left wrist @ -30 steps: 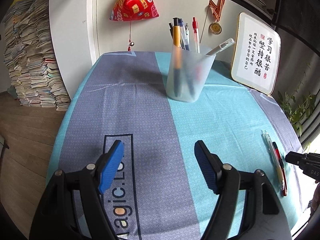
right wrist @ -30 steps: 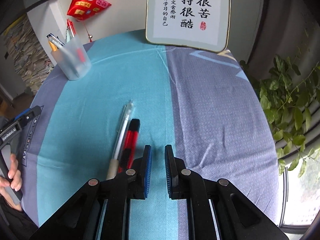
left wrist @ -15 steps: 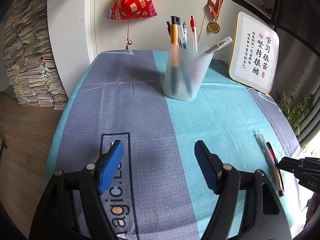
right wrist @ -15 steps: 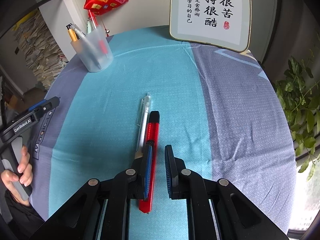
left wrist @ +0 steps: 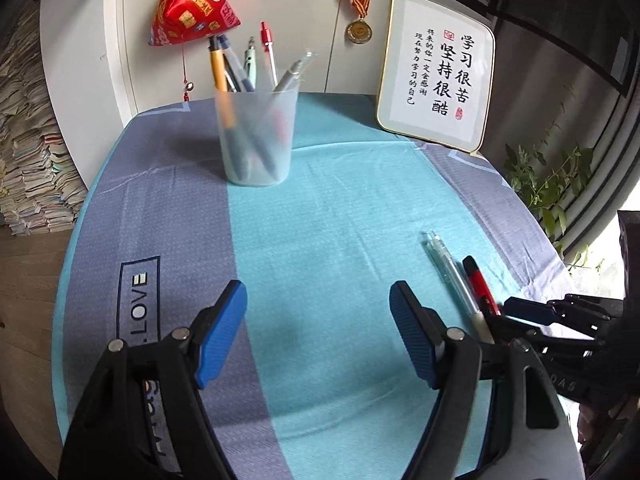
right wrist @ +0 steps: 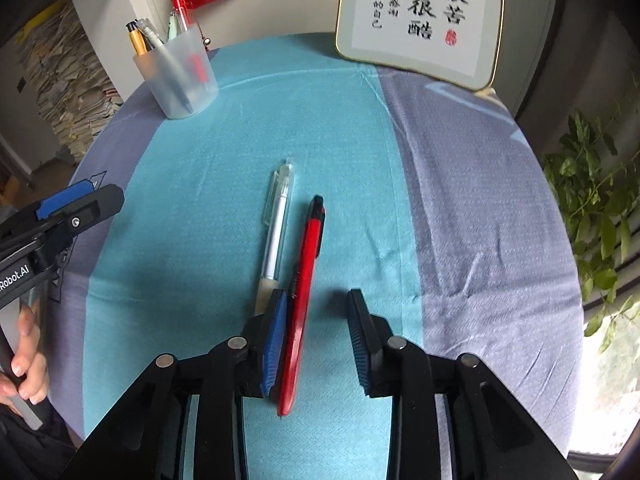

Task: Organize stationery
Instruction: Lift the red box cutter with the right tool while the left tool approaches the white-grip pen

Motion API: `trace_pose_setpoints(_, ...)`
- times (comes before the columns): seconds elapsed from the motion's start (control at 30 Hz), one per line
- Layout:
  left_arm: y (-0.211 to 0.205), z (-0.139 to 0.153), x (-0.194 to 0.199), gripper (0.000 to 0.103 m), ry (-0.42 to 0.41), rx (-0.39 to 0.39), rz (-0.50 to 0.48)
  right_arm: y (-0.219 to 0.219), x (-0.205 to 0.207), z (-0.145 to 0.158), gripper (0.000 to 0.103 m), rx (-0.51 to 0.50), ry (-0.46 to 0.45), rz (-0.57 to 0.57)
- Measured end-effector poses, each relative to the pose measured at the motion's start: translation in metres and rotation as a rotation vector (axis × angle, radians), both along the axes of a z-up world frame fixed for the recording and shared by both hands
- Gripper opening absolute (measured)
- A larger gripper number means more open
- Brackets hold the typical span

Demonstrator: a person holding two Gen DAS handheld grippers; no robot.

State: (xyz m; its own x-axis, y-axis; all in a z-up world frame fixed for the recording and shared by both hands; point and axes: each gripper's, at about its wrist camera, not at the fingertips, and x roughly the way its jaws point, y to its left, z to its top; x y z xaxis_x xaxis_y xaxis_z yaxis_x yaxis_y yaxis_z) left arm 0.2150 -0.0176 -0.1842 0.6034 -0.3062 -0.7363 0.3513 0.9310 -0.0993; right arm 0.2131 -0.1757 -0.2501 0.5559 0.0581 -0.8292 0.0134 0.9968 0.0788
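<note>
A red pen (right wrist: 306, 276) and a clear pen (right wrist: 276, 232) lie side by side on the teal cloth. My right gripper (right wrist: 318, 312) hangs over them with its jaws opening; the red pen's lower end lies between them, close to the left pad, and no pad presses on it. The clear pen's tip sits just outside the left finger. In the left wrist view the same red pen (left wrist: 480, 286) and clear pen (left wrist: 450, 266) lie at the right. My left gripper (left wrist: 318, 320) is open over bare cloth. A frosted pen cup (left wrist: 256, 136) holding several pens stands at the back.
A framed calligraphy plaque (left wrist: 436, 68) leans at the back right. A red pyramid ornament (left wrist: 192, 8) and a medal (left wrist: 359, 31) hang on the wall. A plant (right wrist: 592, 200) stands beyond the table's right edge. Paper stacks (left wrist: 24, 160) rise at the left. A hand (right wrist: 24, 360) holds the left gripper's handle.
My right gripper moved left over the red pen and its jaws went from shut to partly open. My left gripper swung right, bringing the pens and the right gripper more into its view.
</note>
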Motion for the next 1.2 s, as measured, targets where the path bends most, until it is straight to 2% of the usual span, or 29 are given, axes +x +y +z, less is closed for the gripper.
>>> trace_pose_setpoints(0.07, -0.011, 0.0, 0.001, 0.074, 0.016, 0.011, -0.005, 0.008, -0.005, -0.002, 0.033, -0.088, -0.009, 0.023)
trace_pose_setpoints(0.2, -0.037, -0.008, 0.006, 0.074, 0.072, 0.037, -0.018, -0.003, -0.016, -0.002, 0.03, -0.083, -0.009, 0.013)
trace_pose_setpoints(0.27, -0.049, -0.014, 0.005, 0.074, 0.104, 0.047, -0.026, -0.01, -0.023, -0.001, 0.009, -0.093, -0.011, 0.004)
trace_pose_setpoints(0.3, -0.055, -0.017, 0.003, 0.074, 0.114, 0.05, -0.033, -0.014, -0.027, -0.002, 0.006, -0.095, -0.014, -0.002)
trace_pose_setpoints(0.5, -0.088, -0.032, -0.018, 0.074, 0.122, 0.107, -0.083, -0.037, -0.051, -0.003, 0.007, -0.043, -0.03, -0.034)
trace_pose_setpoints(0.67, -0.097, -0.033, -0.03, 0.074, 0.08, 0.149, -0.075, -0.049, -0.066, -0.005, 0.007, 0.03, -0.041, -0.059)
trace_pose_setpoints(0.77, -0.093, -0.032, -0.034, 0.074, 0.112, 0.105, -0.077, -0.051, -0.074, -0.007, 0.007, 0.05, -0.06, -0.071)
trace_pose_setpoints(0.9, -0.098, -0.035, -0.042, 0.074, 0.102, 0.138, -0.075, -0.042, -0.082, -0.009, 0.007, -0.014, -0.103, -0.068)
trace_pose_setpoints(1.0, -0.098, -0.04, -0.044, 0.074, 0.14, 0.126, -0.081, -0.038, -0.083, -0.009, 0.007, -0.041, -0.111, -0.076)
trace_pose_setpoints(1.2, -0.096, -0.04, -0.05, 0.074, 0.143, 0.093, -0.061, -0.044, -0.086, -0.01, 0.007, 0.009, -0.125, -0.096)
